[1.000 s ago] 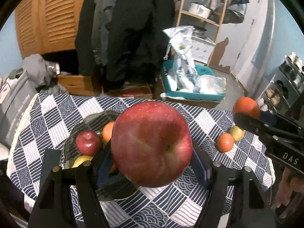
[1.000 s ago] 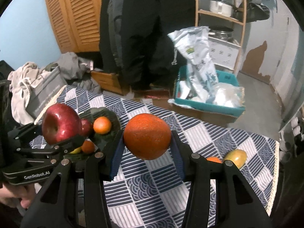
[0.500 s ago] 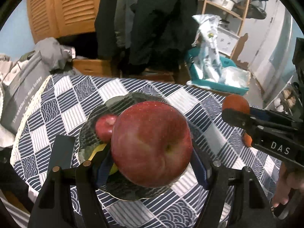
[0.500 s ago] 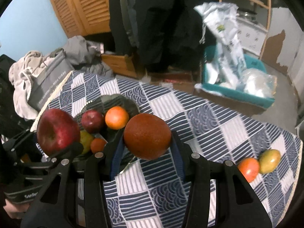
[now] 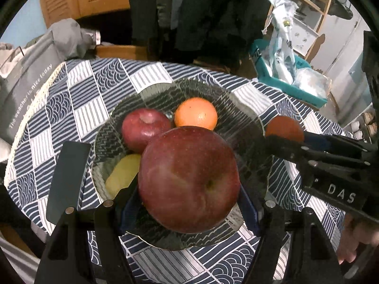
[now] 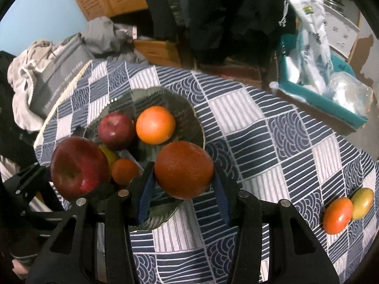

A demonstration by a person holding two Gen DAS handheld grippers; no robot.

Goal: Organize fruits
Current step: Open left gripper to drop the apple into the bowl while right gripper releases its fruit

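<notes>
My left gripper (image 5: pixel 187 203) is shut on a big red apple (image 5: pixel 188 178) and holds it above the near half of a dark glass plate (image 5: pixel 239 111). The plate holds a smaller red apple (image 5: pixel 145 129), an orange (image 5: pixel 196 113) and a yellow fruit (image 5: pixel 123 174). My right gripper (image 6: pixel 183 189) is shut on a dark orange (image 6: pixel 184 169) above the plate's right rim (image 6: pixel 197 123). From the right wrist view the plate also holds a small orange (image 6: pixel 124 170), and the big apple (image 6: pixel 79 168) is at the left.
A red-orange fruit (image 6: pixel 337 215) and a yellow-green fruit (image 6: pixel 362 203) lie on the checked tablecloth (image 6: pixel 272 130) at the right. A grey bag (image 5: pixel 26 87) sits at the table's left edge. A teal bin (image 6: pixel 324 99) with bags stands behind the table.
Both grippers have moved forward and down toward the plate with their fruit still held. The plate now looks larger and closer in both views.
</notes>
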